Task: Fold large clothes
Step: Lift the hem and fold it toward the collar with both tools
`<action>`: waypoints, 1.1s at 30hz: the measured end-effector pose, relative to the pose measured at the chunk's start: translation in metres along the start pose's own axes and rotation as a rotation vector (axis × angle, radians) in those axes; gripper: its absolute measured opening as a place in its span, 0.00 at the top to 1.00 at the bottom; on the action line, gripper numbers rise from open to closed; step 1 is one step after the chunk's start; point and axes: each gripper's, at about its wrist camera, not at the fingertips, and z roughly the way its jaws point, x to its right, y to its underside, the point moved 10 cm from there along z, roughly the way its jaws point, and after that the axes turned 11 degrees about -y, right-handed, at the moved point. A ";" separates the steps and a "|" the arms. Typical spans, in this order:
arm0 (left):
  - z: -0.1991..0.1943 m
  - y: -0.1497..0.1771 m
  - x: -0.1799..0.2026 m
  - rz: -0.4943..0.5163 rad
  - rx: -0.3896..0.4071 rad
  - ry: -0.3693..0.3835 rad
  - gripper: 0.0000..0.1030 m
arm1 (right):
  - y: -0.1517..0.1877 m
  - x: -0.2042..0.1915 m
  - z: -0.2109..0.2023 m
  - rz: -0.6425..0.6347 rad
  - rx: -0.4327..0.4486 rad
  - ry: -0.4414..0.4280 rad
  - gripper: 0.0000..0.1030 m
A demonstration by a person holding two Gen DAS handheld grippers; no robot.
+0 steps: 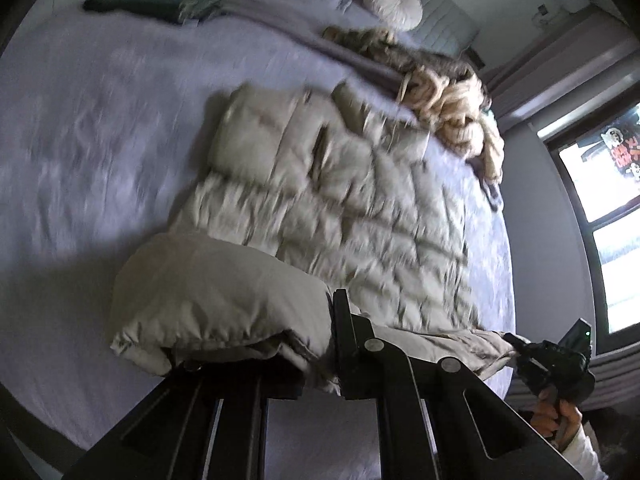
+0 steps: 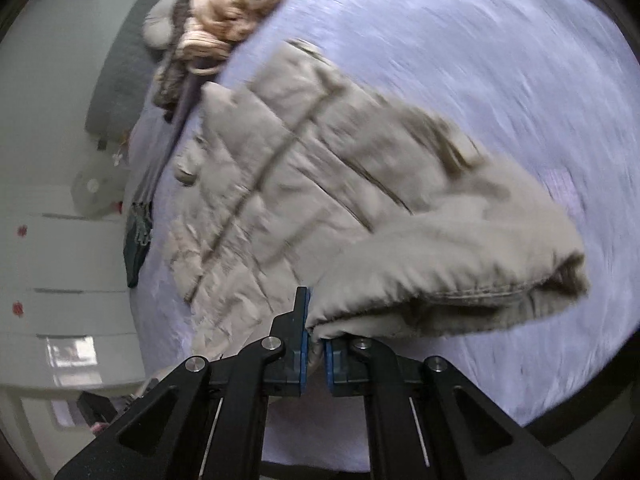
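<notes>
Left wrist view shows a beige quilted jacket [image 1: 320,208] spread across a lilac bed [image 1: 80,140], its near edge lifted off the cover. The left gripper [image 1: 332,344] is clamped tight on that raised edge. To the right, the right gripper [image 1: 516,344] pinches the same edge. A cream knitted garment [image 1: 452,108] lies at the far right of the bed, folded teal clothes [image 1: 152,0] far left.
</notes>
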 end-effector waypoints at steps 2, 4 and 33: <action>-0.004 -0.024 0.011 -0.003 0.038 -0.004 0.88 | -0.022 -0.020 0.001 -0.052 0.000 -0.013 0.94; -0.007 -0.048 0.021 -0.006 0.067 -0.008 0.88 | -0.047 -0.042 0.004 -0.093 0.002 -0.041 0.94; 0.256 -0.231 0.016 0.139 0.101 -0.282 0.87 | -0.252 -0.049 0.243 -0.283 -0.031 0.073 0.94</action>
